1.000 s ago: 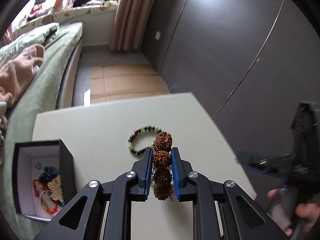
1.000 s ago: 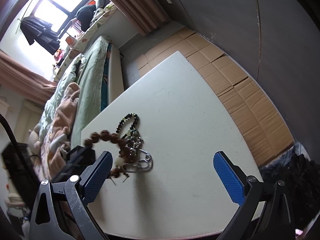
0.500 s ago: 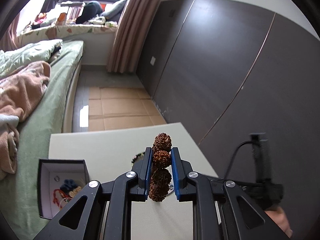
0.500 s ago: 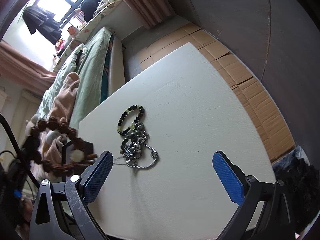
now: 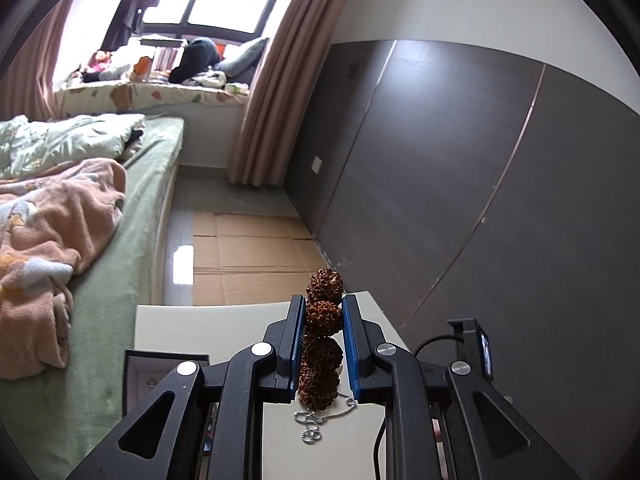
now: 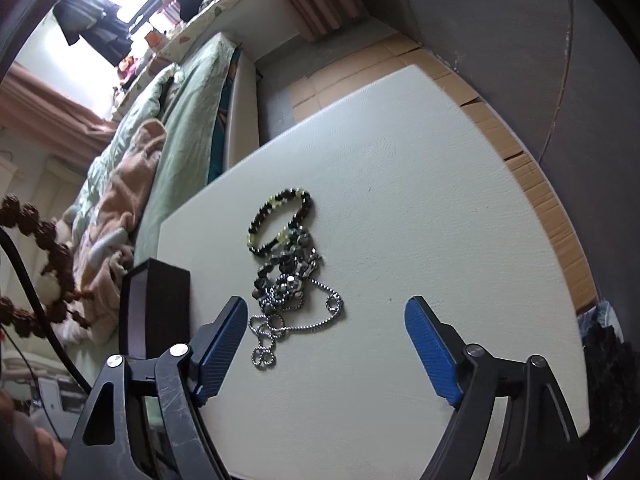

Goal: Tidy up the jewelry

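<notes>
The box (image 6: 154,308) hides its inside. The left gripper (image 5: 323,312) clamps the brown bead bracelet (image 5: 322,344); the right gripper (image 6: 324,344), jaws closing on nothing, tilts down, the chain (image 6: 296,320) at its 11 o'clock.

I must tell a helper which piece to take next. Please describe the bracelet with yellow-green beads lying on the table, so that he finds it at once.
On the white rectangular table, find the jewelry heap beside the black open box. At its far end lies the round bracelet of dark and yellow-green beads. Its neighbours, the silver ball chain and the dark bead tangle, have no yellow-green.
</notes>
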A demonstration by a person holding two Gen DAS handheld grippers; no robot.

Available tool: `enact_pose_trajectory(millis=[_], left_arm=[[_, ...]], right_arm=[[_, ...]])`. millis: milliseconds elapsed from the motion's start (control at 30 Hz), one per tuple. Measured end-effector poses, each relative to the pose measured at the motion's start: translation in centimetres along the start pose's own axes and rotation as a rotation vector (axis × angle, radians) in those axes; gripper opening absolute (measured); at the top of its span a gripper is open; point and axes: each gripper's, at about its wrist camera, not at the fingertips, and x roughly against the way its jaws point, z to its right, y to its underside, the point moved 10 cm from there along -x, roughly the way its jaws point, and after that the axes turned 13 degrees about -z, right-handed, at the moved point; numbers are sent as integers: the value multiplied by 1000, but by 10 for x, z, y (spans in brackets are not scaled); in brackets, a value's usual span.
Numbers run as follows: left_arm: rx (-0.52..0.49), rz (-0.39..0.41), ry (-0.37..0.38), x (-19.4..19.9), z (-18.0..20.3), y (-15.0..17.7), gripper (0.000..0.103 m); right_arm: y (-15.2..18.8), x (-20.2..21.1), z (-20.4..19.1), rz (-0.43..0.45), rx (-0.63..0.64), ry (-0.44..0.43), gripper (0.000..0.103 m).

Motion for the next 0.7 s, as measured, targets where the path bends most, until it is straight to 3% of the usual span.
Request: enact_pose_trajectory(millis=[200,300,433,700], left_arm=[[42,-11,-20,-5,-21,3,19],[64,-20,-27,-7,-32,6,19],[87,-27,-30,-8,-45,8,19],[105,-31,-28,-6,-54,9,19]], right_arm=[[-7,-17,-8,-26,21,16,81],[-10,-27,-13,-42,21,6,69],[-14,-40,-19,-59,10,12,68],[-18,-52,-30,-31,62,166,58]])
